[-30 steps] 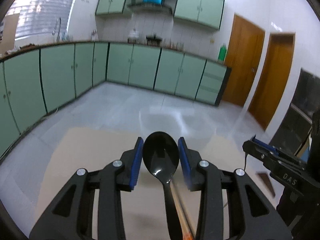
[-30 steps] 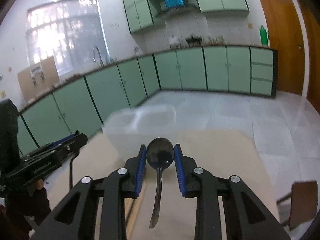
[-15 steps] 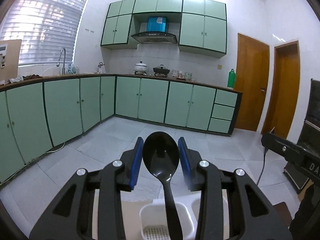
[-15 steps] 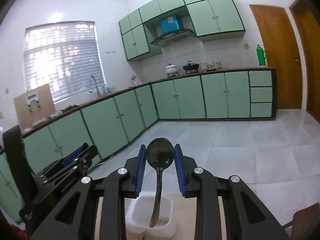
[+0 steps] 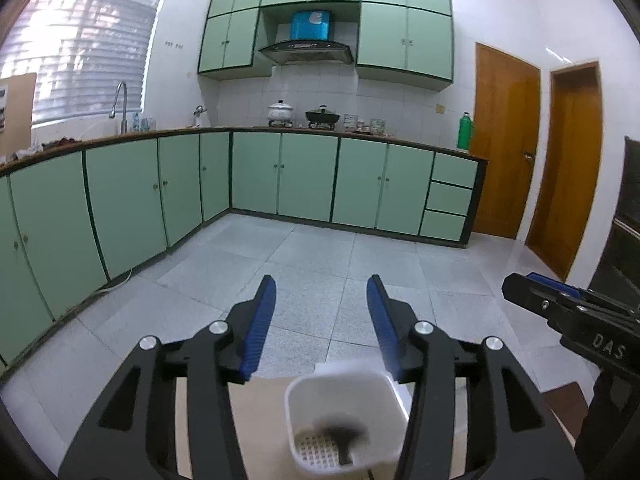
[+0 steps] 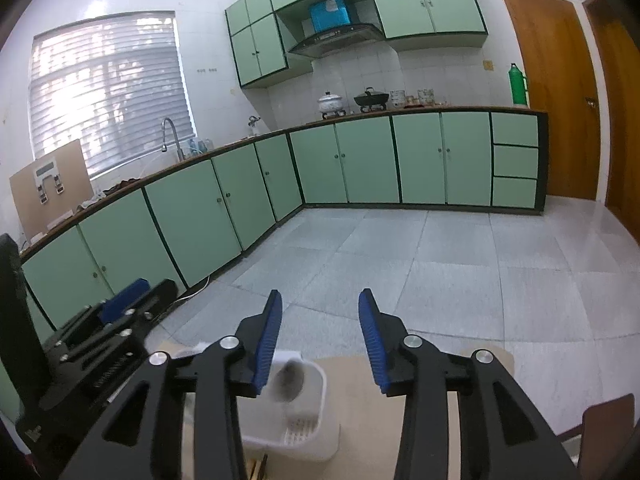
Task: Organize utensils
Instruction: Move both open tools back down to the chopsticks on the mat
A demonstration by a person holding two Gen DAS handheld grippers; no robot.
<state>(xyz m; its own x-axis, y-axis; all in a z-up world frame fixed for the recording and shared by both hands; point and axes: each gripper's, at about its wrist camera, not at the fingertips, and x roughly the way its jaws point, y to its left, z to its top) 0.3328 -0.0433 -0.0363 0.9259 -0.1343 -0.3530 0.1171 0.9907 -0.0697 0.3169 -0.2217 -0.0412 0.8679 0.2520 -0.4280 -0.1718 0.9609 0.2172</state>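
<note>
Your left gripper (image 5: pixel 322 320) has its blue-padded fingers spread wide, grasping nothing; your right gripper (image 6: pixel 320 330) likewise. Below them, a white perforated utensil holder (image 5: pixel 320 396) stands on the bench (image 5: pixel 256 412), with a blurred dark spoon (image 5: pixel 340 438) inside it.

White caddy (image 5: pixel 340 424) on tan tabletop (image 5: pixel 256 420)

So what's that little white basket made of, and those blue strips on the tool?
The white basket looks like matte moulded plastic: thin uniform walls and a perforated bottom. The blue strips on the left tool look like ribbed rubber or soft plastic, judging by their fine grooves; I can't tell which.
</note>
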